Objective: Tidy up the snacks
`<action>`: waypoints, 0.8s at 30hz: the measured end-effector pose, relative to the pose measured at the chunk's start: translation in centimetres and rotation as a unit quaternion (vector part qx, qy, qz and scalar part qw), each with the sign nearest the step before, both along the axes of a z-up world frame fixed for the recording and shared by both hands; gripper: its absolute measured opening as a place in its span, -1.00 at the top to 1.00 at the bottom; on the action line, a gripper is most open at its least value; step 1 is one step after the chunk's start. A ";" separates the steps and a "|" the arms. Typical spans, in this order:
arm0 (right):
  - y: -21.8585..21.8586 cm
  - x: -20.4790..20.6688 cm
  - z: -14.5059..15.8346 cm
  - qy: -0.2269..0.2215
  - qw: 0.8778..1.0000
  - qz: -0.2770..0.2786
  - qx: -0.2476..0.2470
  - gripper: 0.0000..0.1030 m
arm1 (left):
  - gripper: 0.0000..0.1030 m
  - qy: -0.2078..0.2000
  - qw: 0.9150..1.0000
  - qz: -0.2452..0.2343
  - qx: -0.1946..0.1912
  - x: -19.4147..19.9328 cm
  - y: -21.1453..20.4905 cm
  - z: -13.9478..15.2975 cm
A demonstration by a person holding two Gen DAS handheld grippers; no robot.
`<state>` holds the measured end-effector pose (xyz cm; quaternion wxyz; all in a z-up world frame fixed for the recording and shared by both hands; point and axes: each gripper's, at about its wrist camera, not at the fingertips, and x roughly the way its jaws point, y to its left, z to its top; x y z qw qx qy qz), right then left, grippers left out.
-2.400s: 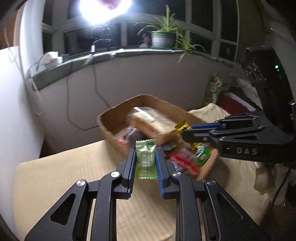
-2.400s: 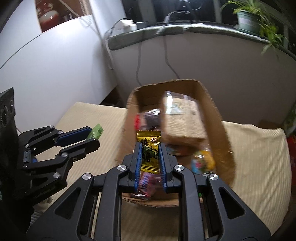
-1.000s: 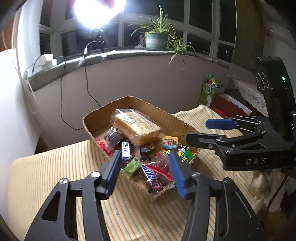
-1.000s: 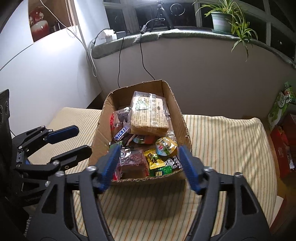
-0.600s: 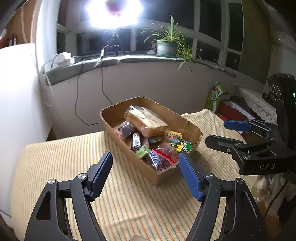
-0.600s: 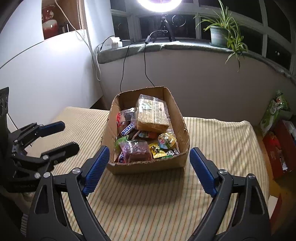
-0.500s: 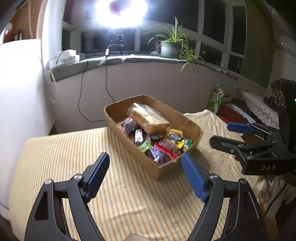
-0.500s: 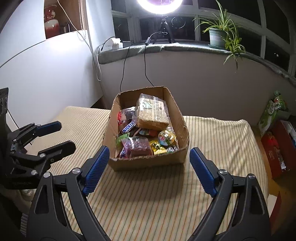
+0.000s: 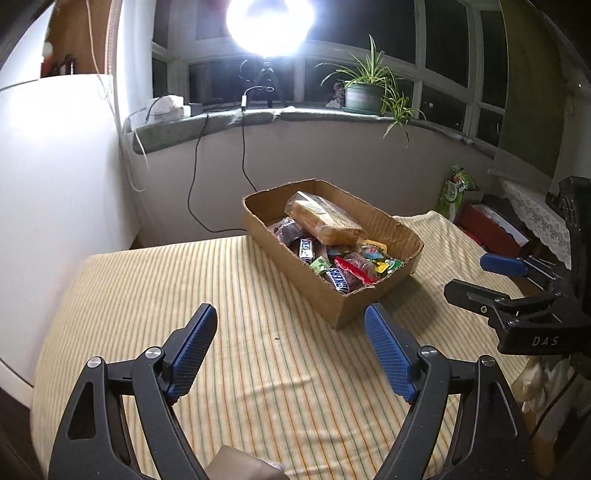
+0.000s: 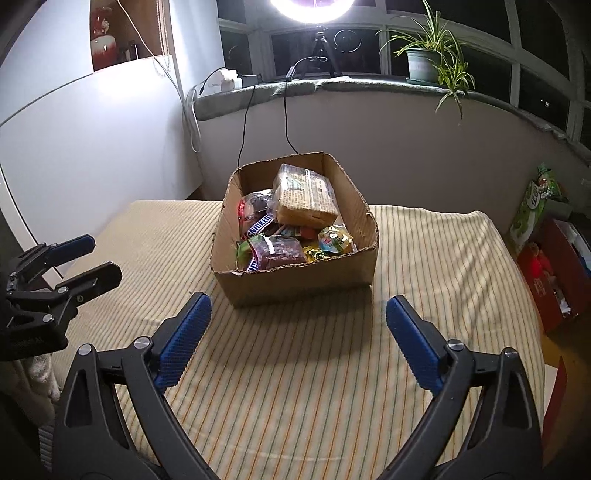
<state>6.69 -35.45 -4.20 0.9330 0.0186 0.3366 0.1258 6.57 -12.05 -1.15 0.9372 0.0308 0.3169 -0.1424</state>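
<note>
A cardboard box (image 9: 314,290) (image 10: 295,284) stands on the striped tablecloth (image 9: 155,288), filled with snacks. In it lie a wrapped bread loaf (image 9: 325,221) (image 10: 304,199), Snickers bars (image 9: 338,278) (image 10: 260,225), a green packet (image 9: 319,264) and a jelly cup (image 10: 334,238). My left gripper (image 9: 289,310) (image 10: 101,258) hovers in front of the box, its jaws opening wide with nothing between them. My right gripper (image 10: 298,299) (image 9: 469,275) also sits short of the box, its jaws opening, nothing held.
A white panel (image 10: 92,147) stands to the left of the table. Behind it a sill carries a potted plant (image 9: 364,94), a ring light (image 9: 269,22) and cables. A green bag (image 10: 535,199) and a red box (image 10: 554,266) are on the floor at the right.
Both grippers let go of their packets, green on the left and yellow on the right, which now lie in the box. Both opened wide and drew back from the box.
</note>
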 end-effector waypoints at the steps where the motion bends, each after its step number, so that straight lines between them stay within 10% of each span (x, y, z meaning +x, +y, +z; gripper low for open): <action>1: 0.0 0.0 0.1 -0.001 1.000 0.000 -0.001 -0.89 | -0.60 0.000 1.000 0.000 0.000 0.0 0.0 0.0; 24: -0.2 0.4 -0.6 0.010 1.000 -0.011 -0.006 -0.89 | -0.60 -0.007 1.000 0.000 -0.003 -0.3 0.2 0.1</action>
